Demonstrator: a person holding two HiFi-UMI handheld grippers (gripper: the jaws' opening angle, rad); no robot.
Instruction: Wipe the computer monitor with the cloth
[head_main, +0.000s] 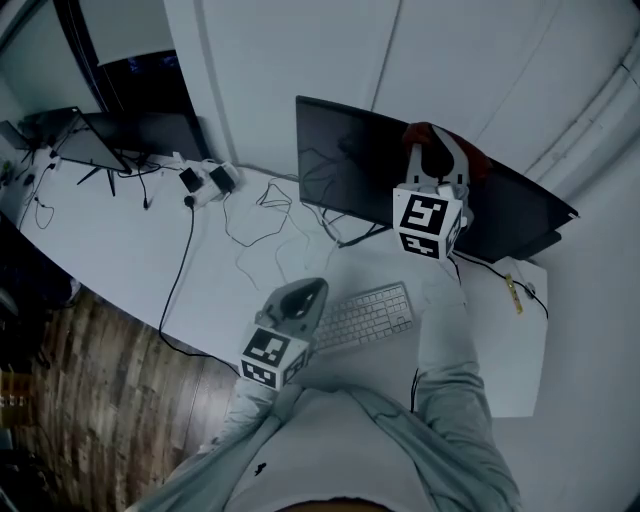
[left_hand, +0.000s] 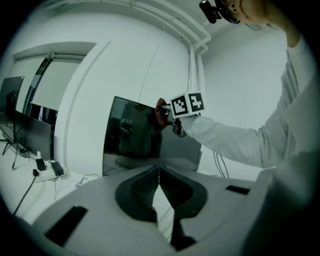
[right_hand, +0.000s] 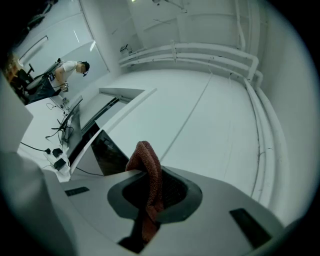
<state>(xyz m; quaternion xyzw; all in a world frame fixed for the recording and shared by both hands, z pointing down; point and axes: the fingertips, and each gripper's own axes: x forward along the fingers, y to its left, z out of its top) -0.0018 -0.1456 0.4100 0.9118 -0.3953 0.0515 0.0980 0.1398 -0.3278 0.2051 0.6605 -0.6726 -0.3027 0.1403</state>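
Note:
A wide black monitor (head_main: 350, 175) stands on the white desk (head_main: 110, 250). My right gripper (head_main: 434, 150) is raised at the monitor's upper edge, right of its middle, shut on a reddish-brown cloth (head_main: 425, 135). In the right gripper view the cloth (right_hand: 146, 157) hangs clamped between the jaws, with the monitor's dark top (right_hand: 105, 147) just beyond. My left gripper (head_main: 308, 295) hovers low over the desk beside the keyboard, shut and empty. In the left gripper view the closed jaws point at the monitor (left_hand: 132, 137), where the cloth (left_hand: 161, 114) touches the screen.
A white keyboard (head_main: 365, 315) lies in front of the monitor. Loose cables (head_main: 260, 225) and a power strip (head_main: 205, 185) lie to the left, with a second dark screen (head_main: 140, 135) at the far left. The desk's front edge drops to a wooden floor (head_main: 90, 370).

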